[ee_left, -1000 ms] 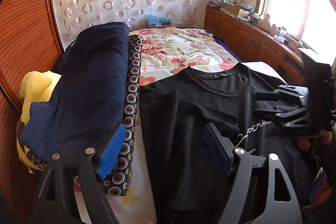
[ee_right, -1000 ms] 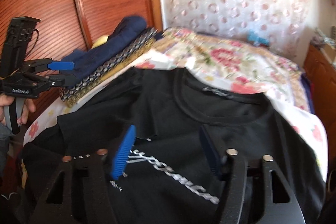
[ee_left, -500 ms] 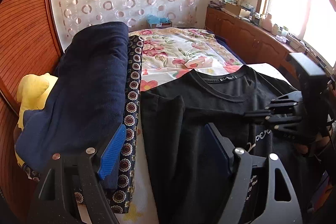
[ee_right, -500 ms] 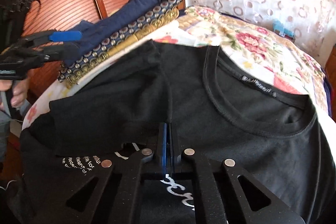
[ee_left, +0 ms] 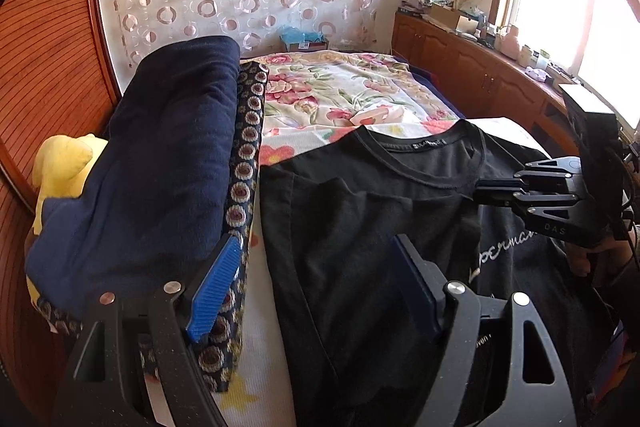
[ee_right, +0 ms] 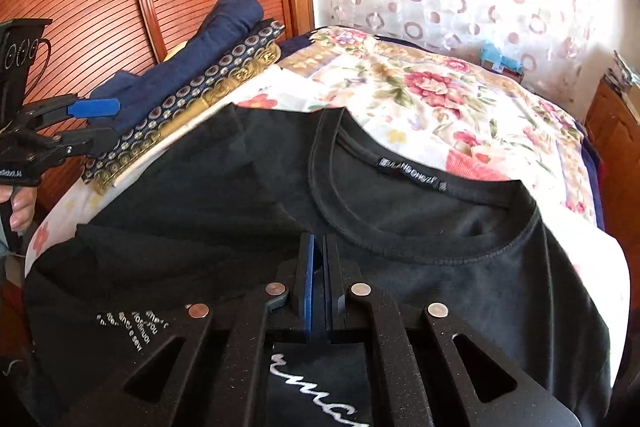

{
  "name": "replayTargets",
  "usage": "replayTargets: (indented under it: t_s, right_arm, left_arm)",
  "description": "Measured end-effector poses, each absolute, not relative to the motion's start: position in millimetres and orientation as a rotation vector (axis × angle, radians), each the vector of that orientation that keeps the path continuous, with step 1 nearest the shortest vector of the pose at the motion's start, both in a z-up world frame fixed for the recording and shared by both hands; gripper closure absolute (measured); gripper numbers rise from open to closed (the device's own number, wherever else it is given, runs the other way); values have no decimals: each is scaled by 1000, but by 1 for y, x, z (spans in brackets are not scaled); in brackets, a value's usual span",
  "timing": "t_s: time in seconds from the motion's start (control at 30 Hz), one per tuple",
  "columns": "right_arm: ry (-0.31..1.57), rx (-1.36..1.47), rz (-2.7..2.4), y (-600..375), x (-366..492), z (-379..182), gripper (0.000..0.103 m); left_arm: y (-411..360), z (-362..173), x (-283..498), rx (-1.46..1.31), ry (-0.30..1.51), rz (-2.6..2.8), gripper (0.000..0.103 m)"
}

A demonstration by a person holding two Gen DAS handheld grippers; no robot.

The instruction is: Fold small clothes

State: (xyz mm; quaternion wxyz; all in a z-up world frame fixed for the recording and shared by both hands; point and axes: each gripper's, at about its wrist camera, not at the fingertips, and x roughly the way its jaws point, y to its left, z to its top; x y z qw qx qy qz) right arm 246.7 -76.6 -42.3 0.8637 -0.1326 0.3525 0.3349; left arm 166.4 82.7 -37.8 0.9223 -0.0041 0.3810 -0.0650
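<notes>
A black T-shirt [ee_right: 440, 227] lies face up on a floral bedspread [ee_right: 440, 95], one sleeve already folded across the chest. The right gripper [ee_right: 318, 263] hovers just below the collar, its jaws nearly together with only a thin gap; whether cloth is pinched between them cannot be told. The left gripper [ee_left: 316, 275] waits spread wide and empty above the folded side. To fold well, take only the top layer and draw it over flat.
</notes>
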Motion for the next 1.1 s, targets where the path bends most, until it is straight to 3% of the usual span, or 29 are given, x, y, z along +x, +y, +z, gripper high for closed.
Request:
replayTargets:
  t_s: [0.2, 0.77, 0.9, 1.1]
  right_arm:
    - [721, -262, 733, -80, 215, -30, 68]
    - [794, -391, 983, -19, 130, -71, 68]
    - [771, -426, 960, -19, 129, -73, 97]
    - [762, -369, 959, -38, 116, -52, 98]
  left_arm:
    - [90, -35, 138, -33, 759, -110, 25]
    - [117, -46, 89, -81, 739, -43, 25]
    - [117, -45, 86, -84, 734, -43, 25]
    - [112, -43, 83, -70, 725, -46, 25]
